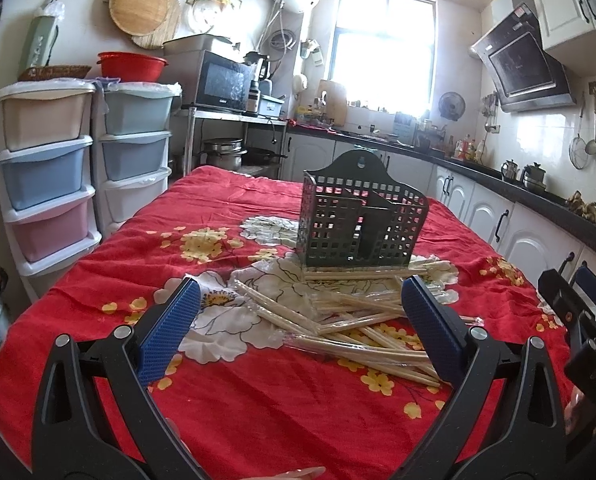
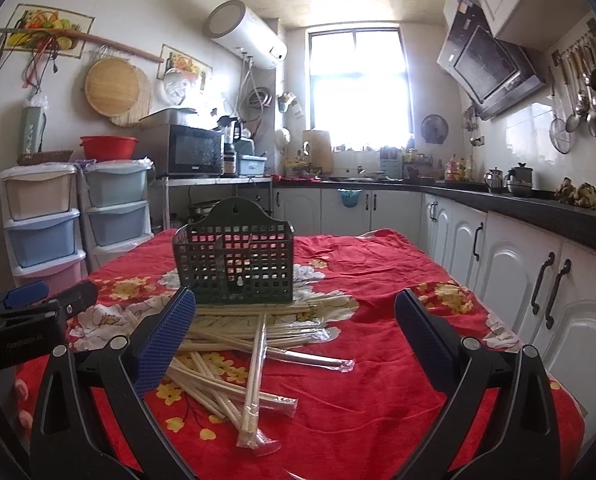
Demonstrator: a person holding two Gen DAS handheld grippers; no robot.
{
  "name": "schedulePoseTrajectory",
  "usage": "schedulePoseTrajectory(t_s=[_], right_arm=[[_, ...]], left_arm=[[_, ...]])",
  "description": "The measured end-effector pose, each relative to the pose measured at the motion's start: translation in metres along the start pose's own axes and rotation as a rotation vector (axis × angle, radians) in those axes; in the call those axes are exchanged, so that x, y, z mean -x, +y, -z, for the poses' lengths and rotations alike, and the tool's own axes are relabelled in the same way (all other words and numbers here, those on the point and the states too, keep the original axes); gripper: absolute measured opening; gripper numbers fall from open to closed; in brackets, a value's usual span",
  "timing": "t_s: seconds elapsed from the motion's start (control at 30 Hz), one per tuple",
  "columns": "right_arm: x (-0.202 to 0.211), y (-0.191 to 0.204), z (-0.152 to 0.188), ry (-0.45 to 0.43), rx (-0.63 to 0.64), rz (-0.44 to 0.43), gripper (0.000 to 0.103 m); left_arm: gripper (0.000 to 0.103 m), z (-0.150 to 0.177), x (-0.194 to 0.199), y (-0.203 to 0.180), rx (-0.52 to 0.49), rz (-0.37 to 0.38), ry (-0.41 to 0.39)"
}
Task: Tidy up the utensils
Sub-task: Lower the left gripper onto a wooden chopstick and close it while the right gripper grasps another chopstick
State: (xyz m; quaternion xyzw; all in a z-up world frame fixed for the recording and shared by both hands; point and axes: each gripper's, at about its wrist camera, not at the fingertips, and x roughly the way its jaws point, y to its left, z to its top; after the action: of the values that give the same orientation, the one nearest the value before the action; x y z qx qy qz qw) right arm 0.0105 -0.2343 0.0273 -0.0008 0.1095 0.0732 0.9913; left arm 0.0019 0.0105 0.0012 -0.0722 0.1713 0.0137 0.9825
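Red tablecloth [image 1: 258, 400] is showing white and yellow flowers; holder [image 1: 357, 224] is showing dark green grid; chopsticks [image 2: 254, 376] are looking pale beige.

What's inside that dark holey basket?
The basket looks empty: only its divider and red cloth show through the holes. The wrapped chopsticks all lie outside, in front. Its floor is hidden.

Wrapped chopsticks [image 2: 250, 344] heaped before upright dark perforated holder [image 2: 234, 268]
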Motion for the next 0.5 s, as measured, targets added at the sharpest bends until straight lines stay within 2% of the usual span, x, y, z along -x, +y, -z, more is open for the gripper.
schedulePoseTrajectory(t_s=[0.5], right_arm=[[-0.036, 0.029, -0.016, 0.114, 0.085, -0.178, 0.097]], left_arm=[[0.093, -0.014, -0.015, 0.044, 0.079, -0.077, 0.049]])
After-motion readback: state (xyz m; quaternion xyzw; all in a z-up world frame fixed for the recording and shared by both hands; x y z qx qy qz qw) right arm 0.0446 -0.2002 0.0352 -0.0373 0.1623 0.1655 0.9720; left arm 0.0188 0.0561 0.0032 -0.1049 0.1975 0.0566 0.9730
